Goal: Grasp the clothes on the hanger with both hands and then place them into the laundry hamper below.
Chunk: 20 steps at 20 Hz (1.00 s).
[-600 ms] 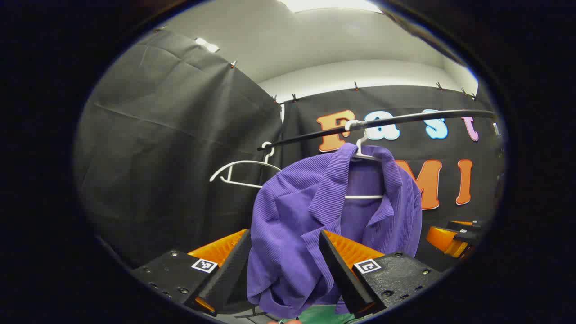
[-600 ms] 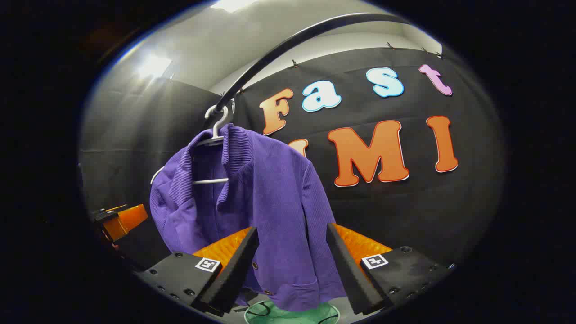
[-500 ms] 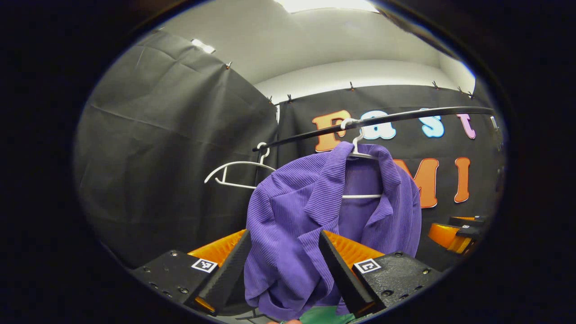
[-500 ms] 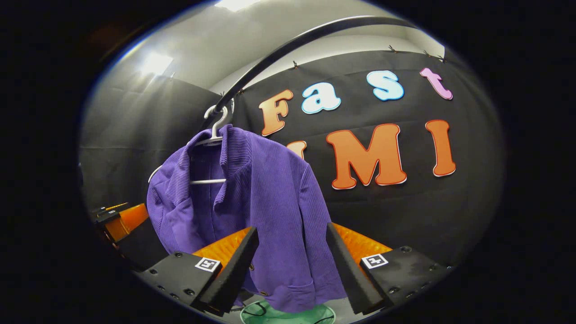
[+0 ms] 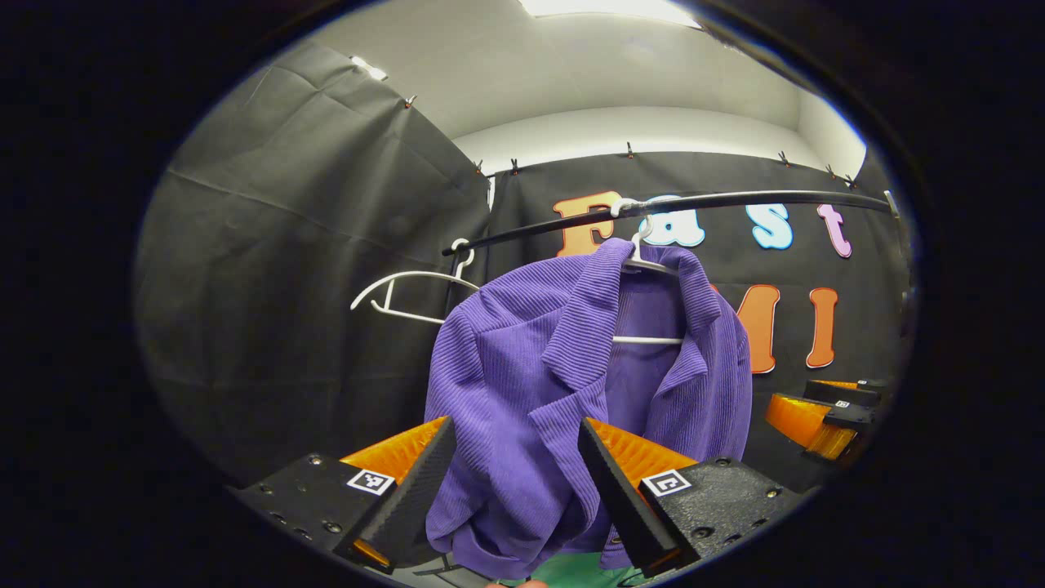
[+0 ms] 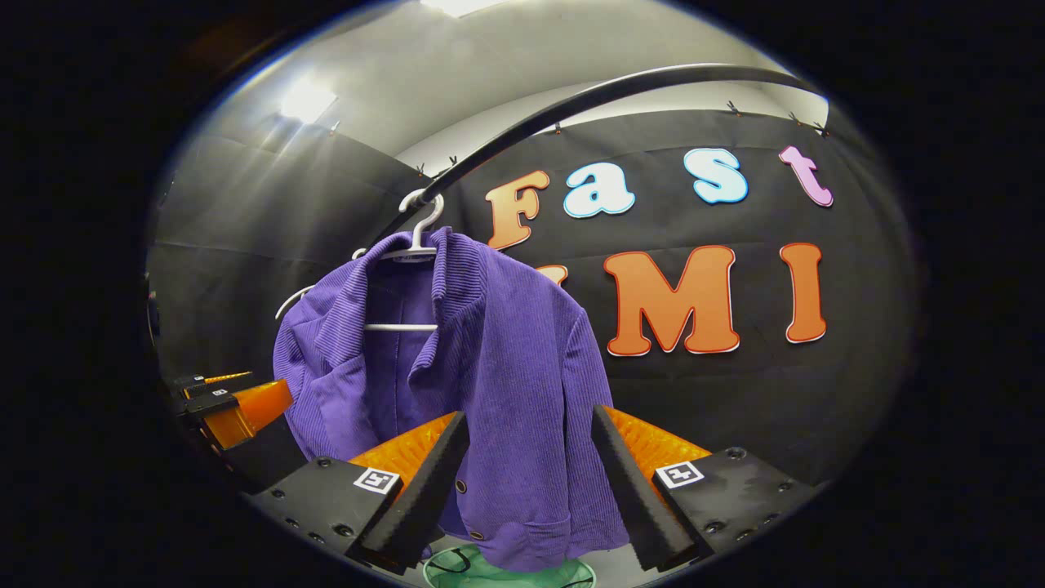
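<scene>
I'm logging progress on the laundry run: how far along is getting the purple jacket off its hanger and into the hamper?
Done: nothing yet. The purple jacket hangs on its white hanger on the rail.
In hand: the left hand-held gripper and the right hand-held gripper are both open, aimed at the jacket's lower part, gripping nothing.
Left: closing on the fabric, pulling it off, and lowering it into the green hamper below.

Purple ribbed corduroy jacket (image 5: 571,384), collared, open at the front, draped on a white plastic hanger (image 5: 645,261) hooked over a black rail. Hanging slightly askew, one shoulder bunched forward, dark buttons near the hem. Below the hem, rim of a green mesh laundry hamper (image 6: 457,572), partly hidden by the fabric.
</scene>
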Each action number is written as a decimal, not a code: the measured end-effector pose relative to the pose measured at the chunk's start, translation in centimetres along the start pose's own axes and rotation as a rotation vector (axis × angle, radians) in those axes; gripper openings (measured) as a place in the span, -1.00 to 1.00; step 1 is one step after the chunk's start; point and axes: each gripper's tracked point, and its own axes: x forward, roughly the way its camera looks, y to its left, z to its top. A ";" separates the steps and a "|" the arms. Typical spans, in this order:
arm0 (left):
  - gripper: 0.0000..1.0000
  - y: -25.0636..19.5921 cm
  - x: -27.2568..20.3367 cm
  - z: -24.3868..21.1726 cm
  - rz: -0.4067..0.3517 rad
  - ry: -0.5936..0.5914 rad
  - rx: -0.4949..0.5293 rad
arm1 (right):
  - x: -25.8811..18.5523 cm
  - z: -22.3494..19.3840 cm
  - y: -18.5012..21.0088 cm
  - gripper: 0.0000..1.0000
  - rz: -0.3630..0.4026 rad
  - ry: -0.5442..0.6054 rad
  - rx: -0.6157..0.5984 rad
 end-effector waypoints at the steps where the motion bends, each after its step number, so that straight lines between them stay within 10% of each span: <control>1: 0.90 -0.1 -0.4 0.0 -0.002 0.001 0.001 | -0.1 0.1 0.0 0.87 0.000 -0.001 -0.005; 20: 0.83 2.0 -2.0 1.6 0.080 -0.021 0.026 | 6.6 -2.3 6.8 0.91 0.090 -0.003 -0.051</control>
